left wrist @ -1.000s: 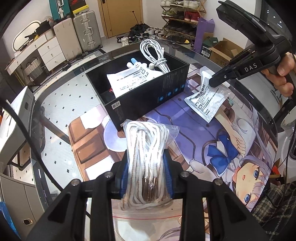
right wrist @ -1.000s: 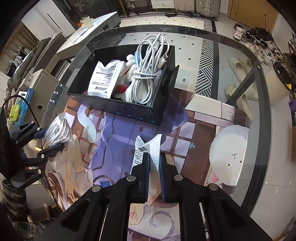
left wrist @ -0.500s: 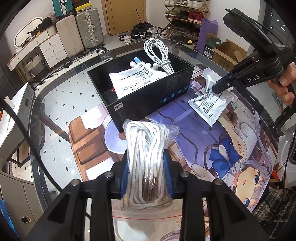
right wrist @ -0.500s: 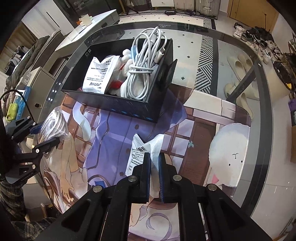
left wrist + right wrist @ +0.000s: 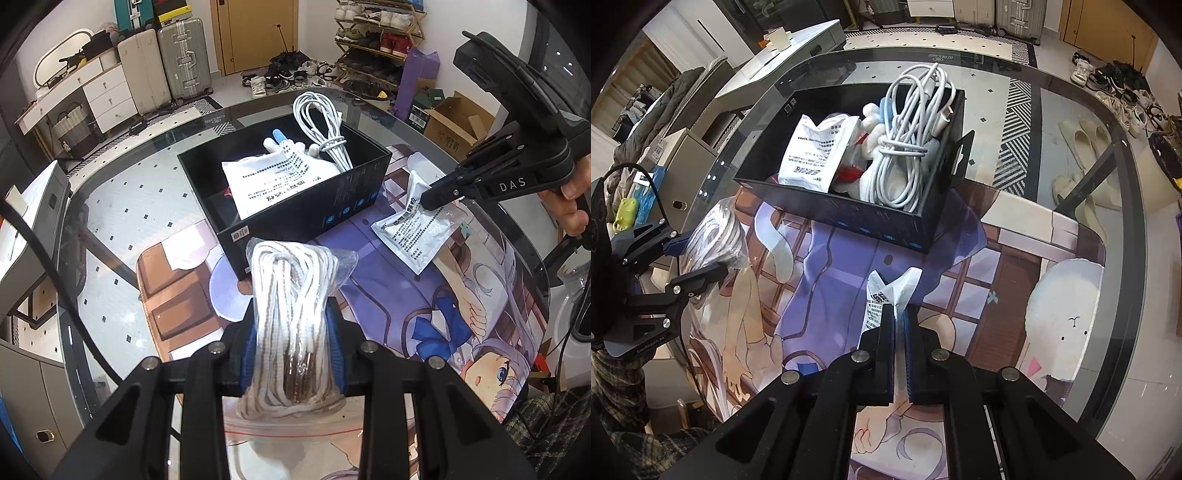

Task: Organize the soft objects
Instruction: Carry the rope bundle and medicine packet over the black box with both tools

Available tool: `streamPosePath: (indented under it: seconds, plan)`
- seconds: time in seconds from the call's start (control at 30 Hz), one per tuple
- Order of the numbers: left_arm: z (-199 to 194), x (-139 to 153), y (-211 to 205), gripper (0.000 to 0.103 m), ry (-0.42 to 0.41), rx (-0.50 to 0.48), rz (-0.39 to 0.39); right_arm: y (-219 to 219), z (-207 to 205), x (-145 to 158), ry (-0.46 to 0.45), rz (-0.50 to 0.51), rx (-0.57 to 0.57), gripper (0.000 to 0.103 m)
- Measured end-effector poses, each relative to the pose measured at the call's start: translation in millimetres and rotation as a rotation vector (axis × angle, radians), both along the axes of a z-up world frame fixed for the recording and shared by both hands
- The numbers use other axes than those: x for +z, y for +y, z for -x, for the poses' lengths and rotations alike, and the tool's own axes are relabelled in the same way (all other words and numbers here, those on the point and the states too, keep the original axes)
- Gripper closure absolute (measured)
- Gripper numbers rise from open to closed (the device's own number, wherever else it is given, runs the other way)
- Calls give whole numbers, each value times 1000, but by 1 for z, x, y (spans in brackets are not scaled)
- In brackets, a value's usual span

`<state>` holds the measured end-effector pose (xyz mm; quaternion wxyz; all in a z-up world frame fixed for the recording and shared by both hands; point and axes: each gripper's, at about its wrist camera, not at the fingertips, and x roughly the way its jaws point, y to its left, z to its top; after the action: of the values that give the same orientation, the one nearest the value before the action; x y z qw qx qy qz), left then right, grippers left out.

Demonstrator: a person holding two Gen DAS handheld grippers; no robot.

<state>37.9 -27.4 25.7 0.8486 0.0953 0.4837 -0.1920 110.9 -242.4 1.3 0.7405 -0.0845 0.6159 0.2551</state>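
My left gripper (image 5: 293,321) is shut on a clear bag of white rope (image 5: 293,291), held above the mat just in front of the black box (image 5: 306,218). The rope bag also shows in the right wrist view (image 5: 713,240). My right gripper (image 5: 899,321) is shut on a white printed pouch (image 5: 882,295), seen in the left wrist view (image 5: 417,232) hanging to the right of the box. The box (image 5: 864,221) holds a white pouch (image 5: 816,155), a coiled white cable (image 5: 908,147) and a white plush toy (image 5: 871,129).
The box stands on an anime-print mat (image 5: 424,295) on a round glass table (image 5: 1108,122). Suitcases (image 5: 166,70), a shoe rack (image 5: 376,37) and cardboard boxes (image 5: 454,122) stand on the floor beyond. A grey cabinet (image 5: 687,155) stands beside the table.
My right gripper has carried the pouch closer to the box's right side and a little lower. My left gripper has edged toward the box with the rope bag.
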Motion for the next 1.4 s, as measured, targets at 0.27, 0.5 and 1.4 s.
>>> streamPosePath:
  seconds: [0.27,0.5,1.4]
  plan:
    - [-6,10,-3,72,-17,5,3,-3,-4,24,-29,-35,-11,99]
    - [-17,23,-1,72,-37,18,17,0,-8,49,-65,-66,-5,99]
    - [-62,54,-3,72,-80,56,17,22,-43,99,-143,-135,35,99]
